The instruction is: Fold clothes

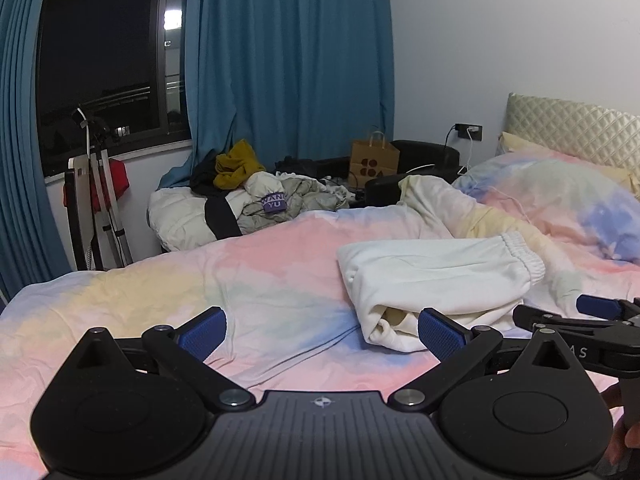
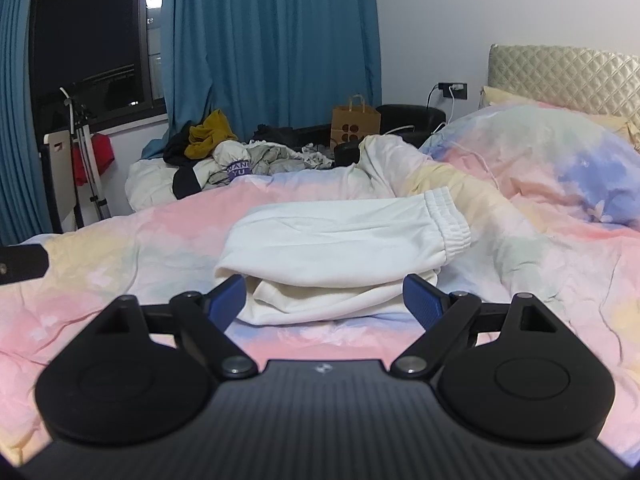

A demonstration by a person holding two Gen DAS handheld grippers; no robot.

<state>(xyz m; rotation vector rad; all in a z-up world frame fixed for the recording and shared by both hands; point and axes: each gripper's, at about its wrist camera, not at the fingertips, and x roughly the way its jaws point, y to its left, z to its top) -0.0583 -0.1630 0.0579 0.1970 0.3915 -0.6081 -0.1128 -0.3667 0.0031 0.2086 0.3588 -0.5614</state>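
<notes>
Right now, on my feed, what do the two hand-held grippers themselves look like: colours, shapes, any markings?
Both match. The left hand-held gripper and the right hand-held gripper each have a matte black ribbed body, two rounded teardrop housings with triangular cut-outs, black linkage arms on silver pivot screws, and blue textured pads. A small round crosshair mark sits at centre. Pale letters show on the right one's side in the left view.

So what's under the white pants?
The pants lie folded on the pastel duvet, which shows all around them. What lies beneath the duvet is covered.
</notes>
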